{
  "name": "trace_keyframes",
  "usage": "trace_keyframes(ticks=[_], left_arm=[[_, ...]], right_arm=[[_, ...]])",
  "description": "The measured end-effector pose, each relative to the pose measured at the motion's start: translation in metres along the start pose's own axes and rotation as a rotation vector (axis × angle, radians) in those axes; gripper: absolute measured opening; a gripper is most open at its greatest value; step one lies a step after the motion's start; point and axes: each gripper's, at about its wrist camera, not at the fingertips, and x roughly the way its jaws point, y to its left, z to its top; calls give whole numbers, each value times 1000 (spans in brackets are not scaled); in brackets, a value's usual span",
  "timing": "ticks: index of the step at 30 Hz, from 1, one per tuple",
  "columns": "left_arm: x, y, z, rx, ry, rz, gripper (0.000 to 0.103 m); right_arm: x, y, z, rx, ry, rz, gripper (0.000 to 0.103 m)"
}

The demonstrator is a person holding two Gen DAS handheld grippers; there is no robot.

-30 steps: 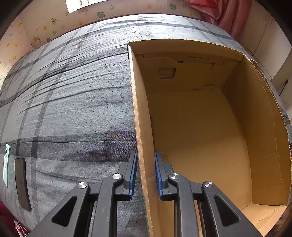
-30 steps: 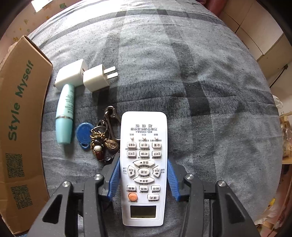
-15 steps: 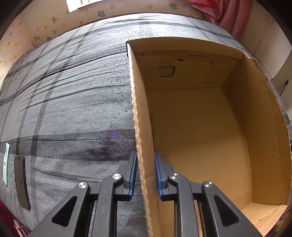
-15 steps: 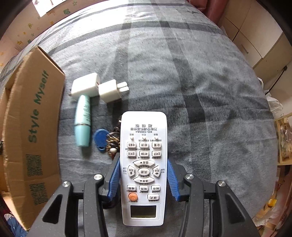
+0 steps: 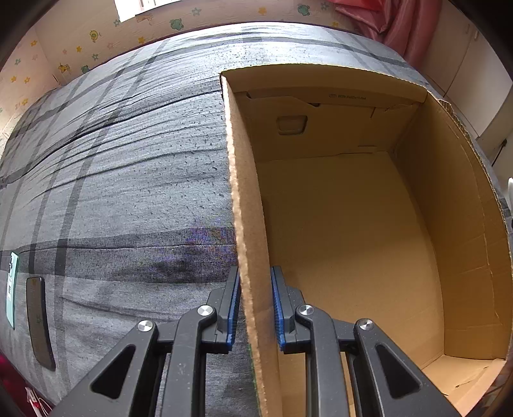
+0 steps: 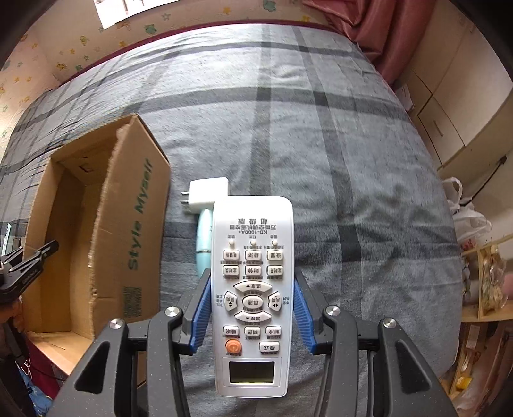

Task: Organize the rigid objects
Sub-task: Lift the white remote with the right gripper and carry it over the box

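Plaid bedspread (image 6: 320,128), pink curtain (image 6: 368,29), wardrobe (image 6: 449,106).

- L gripper (image 5: 255,303): pointing steeply down, jaws nearly closed, pads clamped on a box wall (image 5: 253,256).
- R gripper (image 6: 252,308): pointing steeply down, jaws part-open, gripping the remote (image 6: 252,288).

A white remote control (image 6: 252,288) with grey buttons, an orange button and a small screen is held off the bed, its buttons facing up. An open brown cardboard box (image 5: 352,224), printed in green on its side, sits on the bed. A white plug adapter (image 6: 205,195) and a pale blue tube (image 6: 203,243) lie just beside the box.
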Motion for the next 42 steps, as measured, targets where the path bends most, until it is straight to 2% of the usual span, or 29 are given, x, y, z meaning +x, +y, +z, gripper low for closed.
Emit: trace_keyframes(ticks=[11,24,32,42], left_arm=[[0,-2,0,6,3,8,20],[0,-3,1,5,5,9,20],[1,-2,0,4,6,9,20],[1,-2,0,4,7,10,20]], right_arm=[[-32,40,21,-70,-58,45,49],[-44,110,32,-175,-83,129,49],[-27,152,33,-218,-46,181,49],[10,195,28,-259,6,184,49]])
